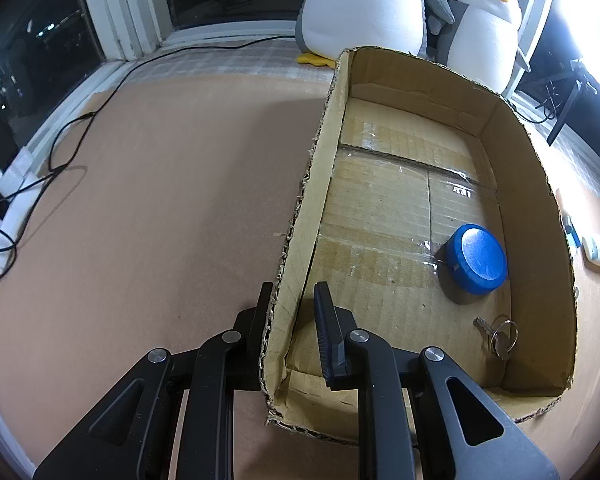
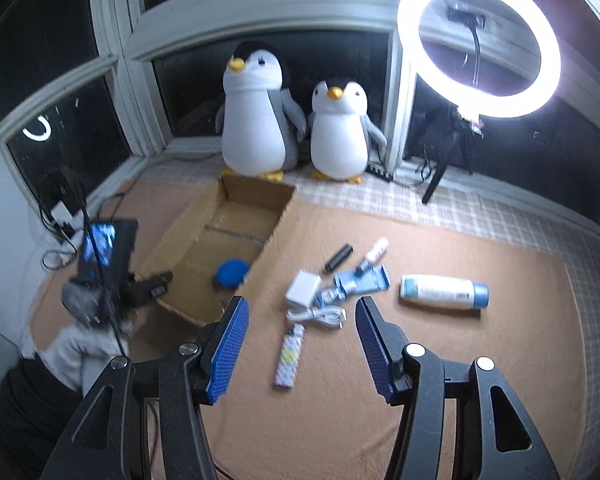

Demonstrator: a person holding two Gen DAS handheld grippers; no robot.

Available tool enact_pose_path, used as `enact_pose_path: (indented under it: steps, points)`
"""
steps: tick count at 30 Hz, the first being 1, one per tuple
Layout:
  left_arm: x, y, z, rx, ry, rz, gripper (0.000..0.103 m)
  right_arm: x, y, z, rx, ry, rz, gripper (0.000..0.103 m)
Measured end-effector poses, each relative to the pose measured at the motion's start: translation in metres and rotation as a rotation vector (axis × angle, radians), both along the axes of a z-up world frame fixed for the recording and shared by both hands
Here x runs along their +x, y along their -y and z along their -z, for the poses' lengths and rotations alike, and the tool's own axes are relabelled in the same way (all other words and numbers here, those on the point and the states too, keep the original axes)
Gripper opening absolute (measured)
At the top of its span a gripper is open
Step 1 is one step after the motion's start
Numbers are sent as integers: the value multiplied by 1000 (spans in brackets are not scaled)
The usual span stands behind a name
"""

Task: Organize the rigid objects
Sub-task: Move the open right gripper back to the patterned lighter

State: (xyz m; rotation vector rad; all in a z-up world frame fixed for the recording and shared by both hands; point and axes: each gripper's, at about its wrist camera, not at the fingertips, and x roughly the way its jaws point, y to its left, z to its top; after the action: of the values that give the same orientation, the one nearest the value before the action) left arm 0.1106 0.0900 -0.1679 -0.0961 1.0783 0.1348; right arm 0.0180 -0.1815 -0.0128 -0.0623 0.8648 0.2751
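Observation:
A cardboard box lies open on the brown mat. Inside it are a blue round lid and a key on a ring. My left gripper straddles the box's left wall near its front corner, one finger on each side; whether it pinches the wall is unclear. My right gripper is open and empty above a patterned lighter. Beyond it lie a white charger with cable, a blue pack, a black tube, a pink-white tube and a white bottle with blue cap.
Two plush penguins stand on the sill behind the box. A lit ring light on a tripod stands at the right. Cables and a power strip lie at the mat's left edge. The left gripper shows at the box's corner.

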Motion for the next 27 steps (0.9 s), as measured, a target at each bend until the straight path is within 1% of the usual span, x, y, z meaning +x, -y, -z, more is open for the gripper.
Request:
enact_pose_path:
  steps: [4, 9, 13, 16, 24, 26, 27]
  points:
    - [0, 1, 0, 6, 0, 4, 17, 2, 7, 32, 6, -59, -6, 51]
    - [0, 1, 0, 7, 0, 0, 17, 14, 6, 76, -2, -129, -22, 51]
    - [0, 2, 0, 11, -2, -6, 17, 29, 0, 111, -10, -199, -45, 48]
    - [-1, 2, 0, 10, -2, -13, 17, 37, -8, 130, -18, -237, -71, 45]
    - [-2, 2, 0, 7, 2, -31, 17, 53, -30, 161, -56, -300, -124, 45]
    - [-2, 1, 0, 6, 2, -32, 17, 56, -33, 166, -74, -308, -130, 43]
    - [-2, 1, 0, 7, 2, -32, 17, 58, -34, 168, -80, -312, -131, 40]
